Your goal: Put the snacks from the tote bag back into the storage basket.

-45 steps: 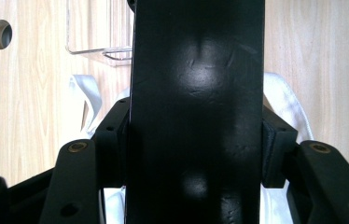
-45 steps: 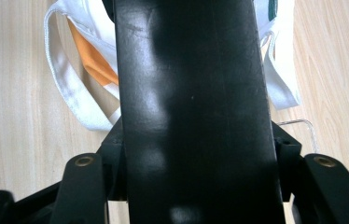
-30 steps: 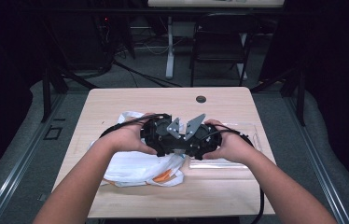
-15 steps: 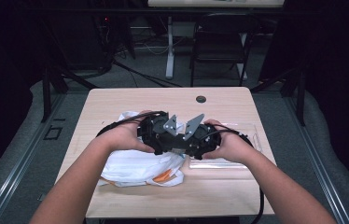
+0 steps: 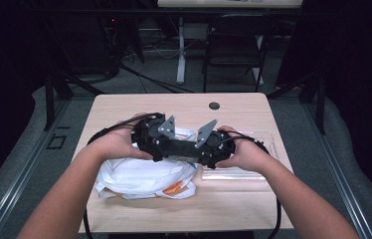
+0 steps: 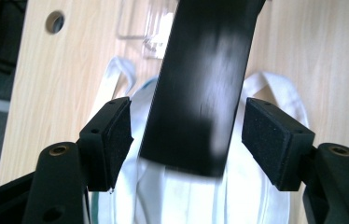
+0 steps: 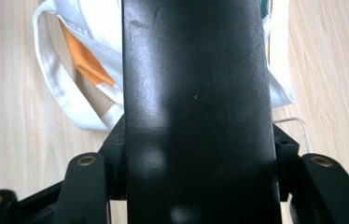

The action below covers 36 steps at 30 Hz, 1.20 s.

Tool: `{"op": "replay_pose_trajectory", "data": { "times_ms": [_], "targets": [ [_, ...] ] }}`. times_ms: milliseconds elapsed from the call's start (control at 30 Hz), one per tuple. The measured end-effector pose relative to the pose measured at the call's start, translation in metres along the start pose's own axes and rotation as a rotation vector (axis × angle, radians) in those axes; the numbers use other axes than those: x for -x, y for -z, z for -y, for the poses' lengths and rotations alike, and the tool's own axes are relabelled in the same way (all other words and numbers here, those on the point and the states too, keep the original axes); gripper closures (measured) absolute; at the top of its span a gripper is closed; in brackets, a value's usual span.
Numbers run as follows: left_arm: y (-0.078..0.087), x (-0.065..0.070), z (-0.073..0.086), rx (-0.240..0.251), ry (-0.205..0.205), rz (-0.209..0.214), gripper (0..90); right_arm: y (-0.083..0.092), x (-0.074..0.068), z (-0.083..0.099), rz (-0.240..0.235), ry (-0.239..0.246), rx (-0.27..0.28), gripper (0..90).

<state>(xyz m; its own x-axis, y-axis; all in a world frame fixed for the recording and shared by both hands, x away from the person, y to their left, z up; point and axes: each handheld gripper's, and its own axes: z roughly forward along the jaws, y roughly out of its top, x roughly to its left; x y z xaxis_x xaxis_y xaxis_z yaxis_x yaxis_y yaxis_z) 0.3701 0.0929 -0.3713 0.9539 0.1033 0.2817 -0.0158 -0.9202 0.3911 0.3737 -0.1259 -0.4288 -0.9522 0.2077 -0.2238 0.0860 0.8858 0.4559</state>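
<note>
In the high view, a pale wooden surface (image 5: 124,107) in a dark room carries a white bag (image 5: 139,177) toward its near left edge and a clear sleeve (image 5: 253,172) toward its right edge, while the left tool (image 5: 171,146) and right tool (image 5: 189,148) meet above the bag with a flat black bar (image 5: 181,147) between them. In the left gripper view, that tool (image 6: 186,140) stands apart around the bar's free end (image 6: 200,84), not yet gripping. In the right gripper view, the right tool (image 7: 199,158) is clamped on the bar (image 7: 196,107), so the handover looks half done.
</note>
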Motion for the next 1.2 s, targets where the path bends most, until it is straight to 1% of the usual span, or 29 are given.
{"op": "replay_pose_trajectory", "data": {
  "times_ms": [33, 67, 100, 133, 167, 200, 267, 300, 333, 433, 467, 500, 533, 567, 600, 667, 700, 800, 833, 900, 1033, 1067, 1133, 1167, 1200],
  "targets": [
    [0.002, -0.001, 0.004, -0.002, 0.012, -0.002, 33.4, 0.0, 0.001, 0.0, 0.001, -0.001, -0.001, 42.4],
    [0.002, -0.001, 0.004, -0.002, 0.012, -0.002, 33.4, 0.0, 0.001, 0.0, 0.001, -0.001, -0.001, 42.4],
    [0.005, -0.002, 0.014, -0.009, 0.031, -0.01, 33.4, -0.001, 0.004, 0.002, 0.003, -0.004, -0.001, 42.4],
    [0.005, -0.002, 0.014, -0.009, 0.031, -0.01, 33.6, -0.001, 0.004, 0.002, 0.003, -0.004, -0.001, 42.4],
    [0.007, -0.002, 0.022, -0.008, 0.049, -0.02, 34.1, -0.001, 0.005, 0.003, -0.001, -0.012, 0.005, 42.4],
    [0.007, -0.002, 0.022, -0.008, 0.049, -0.02, 34.5, -0.001, 0.005, 0.003, -0.001, -0.012, 0.005, 42.4],
    [0.007, -0.002, 0.028, -0.013, 0.07, -0.018, 34.7, -0.001, 0.009, 0.003, -0.001, -0.002, -0.009, 42.4],
    [0.007, -0.002, 0.036, -0.015, 0.091, -0.018, 34.8, -0.001, 0.011, 0.004, 0.001, -0.011, -0.005, 42.4],
    [0.007, -0.002, 0.036, -0.015, 0.091, -0.018, 34.8, -0.001, 0.011, 0.004, 0.001, -0.011, -0.005, 42.4],
    [0.006, -0.002, 0.047, -0.025, 0.115, -0.021, 34.9, 0.0, 0.016, 0.006, 0.004, -0.008, -0.015, 42.4],
    [0.006, -0.002, 0.05, -0.027, 0.122, -0.023, 35.0, 0.0, 0.017, 0.007, 0.007, -0.017, -0.01, 42.4],
    [0.005, -0.002, 0.055, -0.026, 0.136, -0.023, 35.1, 0.0, 0.02, 0.009, 0.005, -0.025, -0.007, 42.4],
    [0.004, -0.002, 0.059, -0.02, 0.147, -0.024, 35.2, 0.0, 0.021, 0.009, 0.003, -0.023, -0.012, 42.4],
    [0.003, -0.002, 0.061, -0.022, 0.154, -0.024, 35.7, 0.0, 0.022, 0.011, 0.002, -0.034, -0.006, 42.4],
    [0.002, -0.001, 0.065, -0.025, 0.162, -0.024, 35.9, 0.0, 0.023, 0.011, 0.005, -0.027, -0.021, 42.4],
    [0.001, -0.001, 0.067, -0.028, 0.166, -0.024, 36.2, 0.0, 0.024, 0.013, 0.003, -0.034, -0.02, 42.4],
    [-0.002, 0.0, 0.071, -0.03, 0.179, -0.022, 36.2, 0.0, 0.027, 0.015, 0.007, -0.034, -0.027, 42.4],
    [-0.005, 0.001, 0.076, -0.036, 0.186, -0.019, 36.3, -0.001, 0.029, 0.018, 0.007, -0.049, -0.02, 42.4],
    [-0.005, 0.001, 0.077, -0.04, 0.187, -0.017, 36.2, 0.0, 0.031, 0.019, 0.01, -0.039, -0.034, 42.4],
    [-0.006, 0.002, 0.078, -0.039, 0.194, -0.017, 36.2, 0.0, 0.031, 0.022, 0.012, -0.052, -0.023, 42.4],
    [-0.007, 0.002, 0.08, -0.043, 0.196, -0.016, 36.3, 0.001, 0.035, 0.026, 0.018, -0.057, -0.03, 42.4],
    [-0.007, 0.002, 0.081, -0.041, 0.197, -0.016, 36.3, 0.001, 0.035, 0.028, 0.018, -0.061, -0.023, 42.4],
    [-0.008, 0.003, 0.083, -0.042, 0.201, -0.016, 36.3, 0.003, 0.037, 0.03, 0.019, -0.058, -0.038, 42.4],
    [-0.008, 0.003, 0.083, -0.042, 0.201, -0.016, 36.3, 0.002, 0.037, 0.032, 0.02, -0.068, -0.028, 42.4],
    [-0.009, 0.003, 0.084, -0.045, 0.203, -0.015, 36.3, 0.002, 0.037, 0.032, 0.02, -0.068, -0.028, 42.4]
  ]
}}
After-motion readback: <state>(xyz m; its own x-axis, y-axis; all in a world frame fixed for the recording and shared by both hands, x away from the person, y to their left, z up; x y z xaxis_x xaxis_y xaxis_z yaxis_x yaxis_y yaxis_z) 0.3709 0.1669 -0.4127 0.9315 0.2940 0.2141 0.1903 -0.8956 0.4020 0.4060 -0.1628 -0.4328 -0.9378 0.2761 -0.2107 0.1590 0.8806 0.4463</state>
